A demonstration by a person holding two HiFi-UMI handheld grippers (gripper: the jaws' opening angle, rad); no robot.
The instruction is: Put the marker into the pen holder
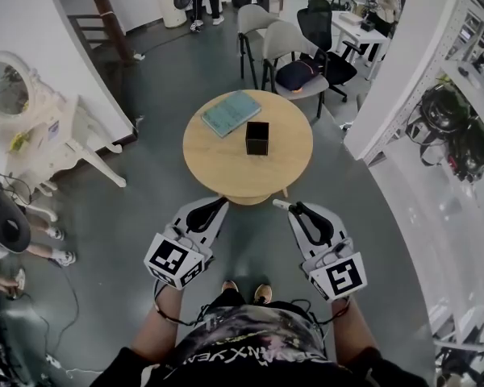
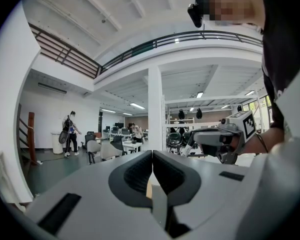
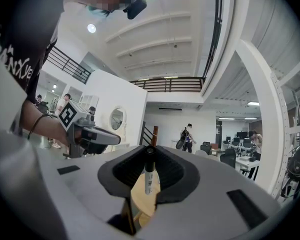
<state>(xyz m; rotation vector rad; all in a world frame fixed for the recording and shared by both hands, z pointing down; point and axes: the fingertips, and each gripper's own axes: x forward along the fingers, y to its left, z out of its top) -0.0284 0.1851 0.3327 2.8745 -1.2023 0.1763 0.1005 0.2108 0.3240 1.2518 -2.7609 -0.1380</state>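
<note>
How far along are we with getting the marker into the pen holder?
Done: the marker is clamped in the right gripper. In hand: that gripper hangs short of the round table, the marker not yet over it. Left: reach the black pen holder beside the book and drop the marker in. The left gripper is shut and empty.

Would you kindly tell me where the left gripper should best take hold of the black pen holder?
Probably its near wall, from above: the pen holder stands upright with its square top open, so the fingers can straddle that wall, one inside, one outside. The notebook lies beside its far left, so the near side is freer.
</note>
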